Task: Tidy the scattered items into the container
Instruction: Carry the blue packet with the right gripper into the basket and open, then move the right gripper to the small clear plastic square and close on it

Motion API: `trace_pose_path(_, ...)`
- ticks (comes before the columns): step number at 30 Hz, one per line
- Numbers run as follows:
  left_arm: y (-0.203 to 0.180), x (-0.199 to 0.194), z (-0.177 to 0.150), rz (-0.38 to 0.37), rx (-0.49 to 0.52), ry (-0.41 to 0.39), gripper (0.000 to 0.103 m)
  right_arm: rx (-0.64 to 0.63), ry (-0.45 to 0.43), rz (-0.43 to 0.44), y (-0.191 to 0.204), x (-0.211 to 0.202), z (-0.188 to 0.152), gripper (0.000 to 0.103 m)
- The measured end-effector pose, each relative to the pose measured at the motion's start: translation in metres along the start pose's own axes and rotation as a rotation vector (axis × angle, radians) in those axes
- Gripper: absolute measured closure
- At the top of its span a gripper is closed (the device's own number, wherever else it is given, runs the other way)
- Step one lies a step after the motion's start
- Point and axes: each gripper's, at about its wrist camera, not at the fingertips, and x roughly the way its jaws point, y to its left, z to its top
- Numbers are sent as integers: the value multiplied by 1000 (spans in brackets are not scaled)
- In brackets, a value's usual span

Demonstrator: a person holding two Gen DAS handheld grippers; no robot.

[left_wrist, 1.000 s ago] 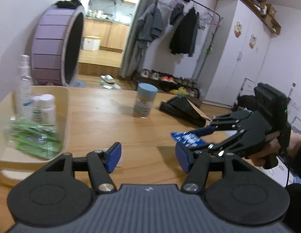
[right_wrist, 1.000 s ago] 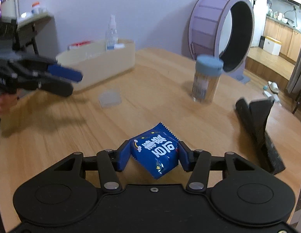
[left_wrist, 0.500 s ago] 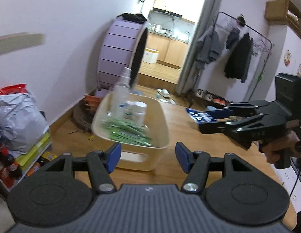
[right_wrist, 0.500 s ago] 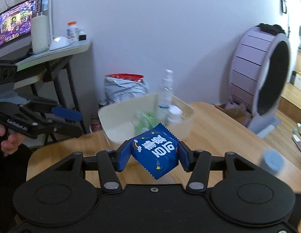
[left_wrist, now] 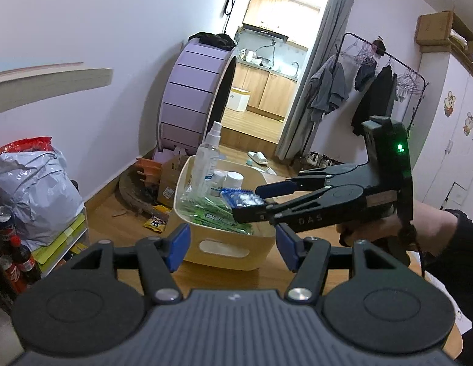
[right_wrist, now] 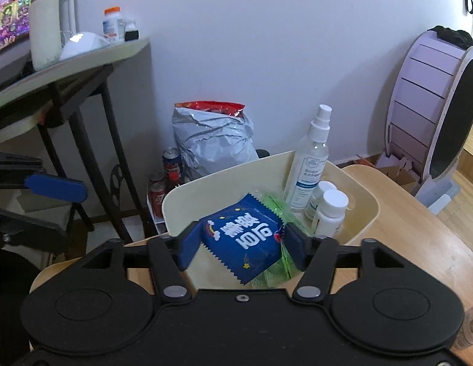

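My right gripper (right_wrist: 241, 244) is shut on a blue snack packet (right_wrist: 244, 238) and holds it over the cream container (right_wrist: 363, 196). In the left wrist view the right gripper (left_wrist: 251, 202) reaches over the container (left_wrist: 224, 250) with the packet (left_wrist: 242, 198) in its jaws. The container holds green sachets (left_wrist: 215, 213), a clear spray bottle (right_wrist: 311, 160) and two white pill bottles (right_wrist: 329, 212). My left gripper (left_wrist: 231, 244) is open and empty, just in front of the container's near wall.
The container stands at the wooden table's (right_wrist: 419, 235) edge. On the floor beyond are a grey bag (right_wrist: 210, 140), cola cans (right_wrist: 158, 190) and a purple wheel (right_wrist: 434, 100). A desk (right_wrist: 68, 64) with a monitor stands at left.
My right gripper carried the blue packet from the table's middle to over the container. My left gripper swung left to face the container and stayed open.
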Motion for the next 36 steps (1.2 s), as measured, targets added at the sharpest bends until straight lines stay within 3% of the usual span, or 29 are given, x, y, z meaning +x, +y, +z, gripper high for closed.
trace_pose_path(10, -3, 1, 0, -12, 0, -9, 42, 11, 0, -2, -1, -11, -4, 32)
trace_pose_path(17, -10, 4, -1, -32, 15, -7, 42, 4, -16, -62, -11, -42, -15, 31)
trace_pose_path(25, -35, 16, -6, -130, 57, 2, 42, 51, 11, -141, -41, -82, -55, 26)
trace_pose_path(36, -46, 48, -17, -166, 39, 27, 42, 42, 73, -88, -52, -55, -91, 23)
